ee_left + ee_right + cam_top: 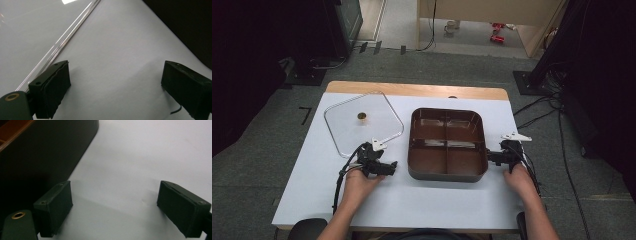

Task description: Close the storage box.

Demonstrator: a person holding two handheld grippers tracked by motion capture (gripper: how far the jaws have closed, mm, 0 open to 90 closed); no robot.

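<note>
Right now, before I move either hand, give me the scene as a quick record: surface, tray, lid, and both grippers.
surface: white table, wood strip at far edge
tray: brown tray, four compartments, nothing seen inside, uncovered
lid: clear lid, flat on table left of tray, brass knob on top
left gripper: left gripper, jaws open, holding nothing, at lid's near edge
right gripper: right gripper, jaws open, holding nothing, beside tray's right wall

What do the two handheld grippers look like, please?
Both the left gripper and the right gripper are black, with two blocky rectangular jaws. Each carries a grey three-cornered plate on top and trails a black cable. The forearms are bare, with no sleeves visible.
</note>
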